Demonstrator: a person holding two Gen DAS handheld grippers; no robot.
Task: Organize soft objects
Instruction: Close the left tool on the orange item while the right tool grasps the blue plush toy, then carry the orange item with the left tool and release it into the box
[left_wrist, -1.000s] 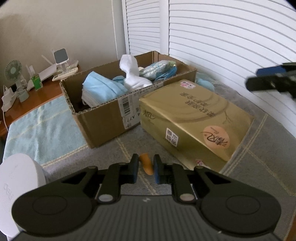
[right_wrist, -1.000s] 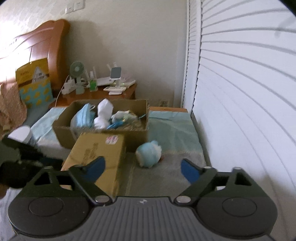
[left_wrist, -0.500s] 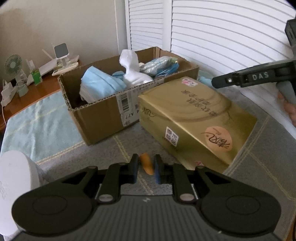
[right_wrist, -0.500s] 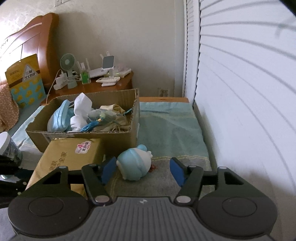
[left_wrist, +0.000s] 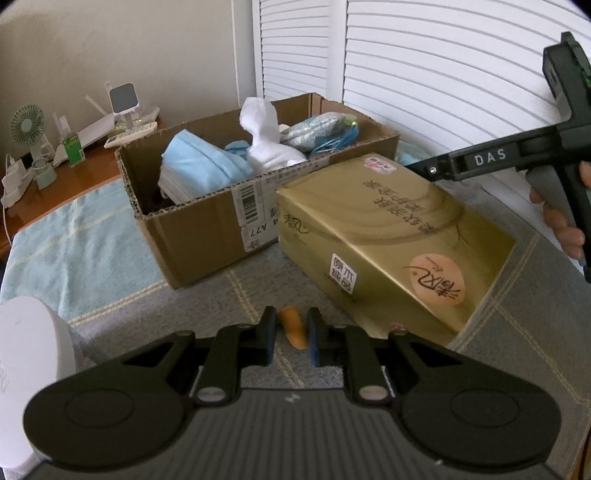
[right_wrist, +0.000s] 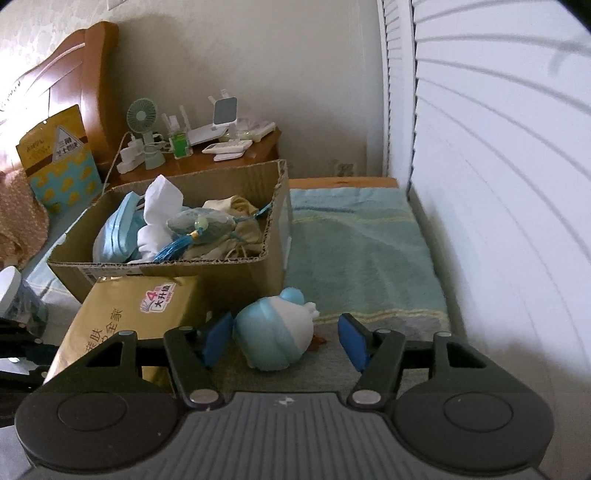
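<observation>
brown corrugated cardboard fills the middle of the left wrist view: an open cardboard box (left_wrist: 221, 206) on the grey bedcover (left_wrist: 524, 332), holding a stack of blue face masks (left_wrist: 199, 166), a white cloth (left_wrist: 266, 136) standing up, and a blue sachet (left_wrist: 317, 129). a gold tissue pack (left_wrist: 391, 236) lies touching the box's front corner. the left gripper (left_wrist: 291, 334) hovers low, its fingers drawn narrow with only a slim gap, and a small orange piece (left_wrist: 293, 326) shows in that gap; whether it is pinched or lies on the cover behind, i cannot tell. a white round object (left_wrist: 29, 365) sits at the left edge. the right gripper's body reaches in from the right, held by a hand (left_wrist: 561, 218).

in the right wrist view, the right gripper (right_wrist: 286, 341) is spread wide, its blue pads on either side of a blue and white plush toy (right_wrist: 275, 336) lying on the bedcover just beside the box (right_wrist: 236, 273) and the gold pack (right_wrist: 125, 325). the left pad is close to the toy, the right pad apart from it. a teal towel (right_wrist: 362, 251) lies beyond, along the louvred doors (right_wrist: 498, 184).
</observation>
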